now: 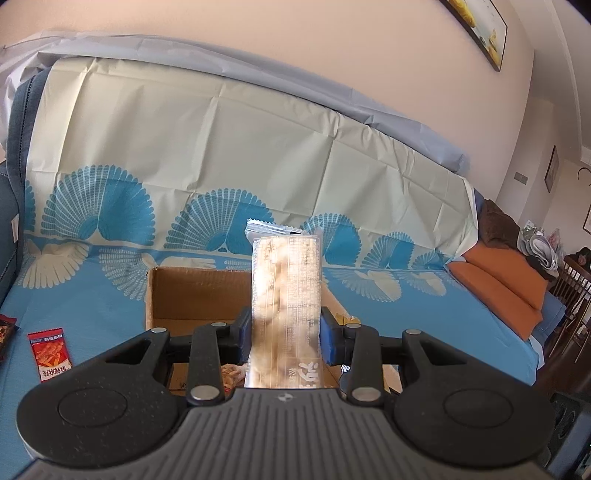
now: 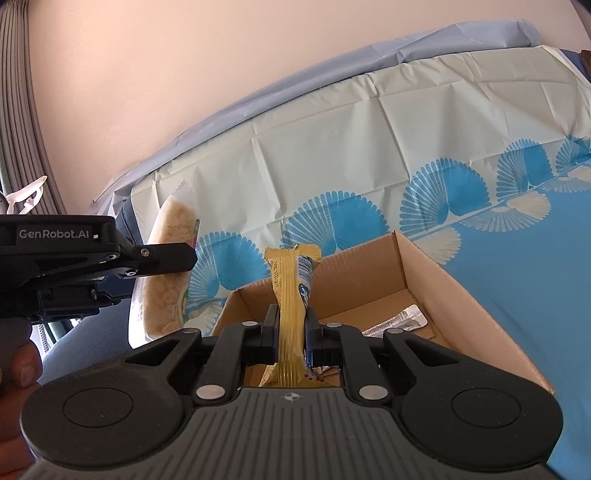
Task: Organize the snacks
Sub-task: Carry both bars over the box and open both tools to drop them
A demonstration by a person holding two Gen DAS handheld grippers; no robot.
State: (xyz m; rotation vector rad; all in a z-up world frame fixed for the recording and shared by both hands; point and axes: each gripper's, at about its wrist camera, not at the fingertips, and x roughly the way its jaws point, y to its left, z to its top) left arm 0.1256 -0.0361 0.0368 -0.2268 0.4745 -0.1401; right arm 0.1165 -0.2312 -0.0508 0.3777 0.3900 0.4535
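Both claws are gripping snacks, and we describe them from the nearest parts outward. Our left gripper (image 1: 284, 338) is closed partway on a long clear packet of pale puffed snack (image 1: 284, 295); its blue pads press the packet's two long edges, so the packet stands up and away from the camera. We judge this edge grip keeps the crackly wrapper from folding while it is carried. Our right gripper (image 2: 291, 338) is pinched nearly shut on a slim yellow snack stick (image 2: 291, 295), squeezing it at its middle so the sealed top end points upward.

Just below and beyond both claws sits an open cardboard box (image 1: 192, 291), its flaps spread, resting on a blue sheet with fan patterns (image 1: 92, 288). Both snacks hang above or near its mouth, which suggests to us that the box is the collecting place and each packet is about to be lowered in. Inside the box, the right wrist view shows a silvery wrapped snack (image 2: 402, 317) lying on the bottom.

To the left on the sheet, well apart from the box, lies a red snack packet (image 1: 50, 352), with a dark one (image 1: 6, 332) at the frame edge; these look not yet sorted.

In the right wrist view, the left gripper appears at the left edge with its clear packet, beside the box.

Farther back, the sheet climbs a sofa back against a cream wall (image 1: 295, 29).
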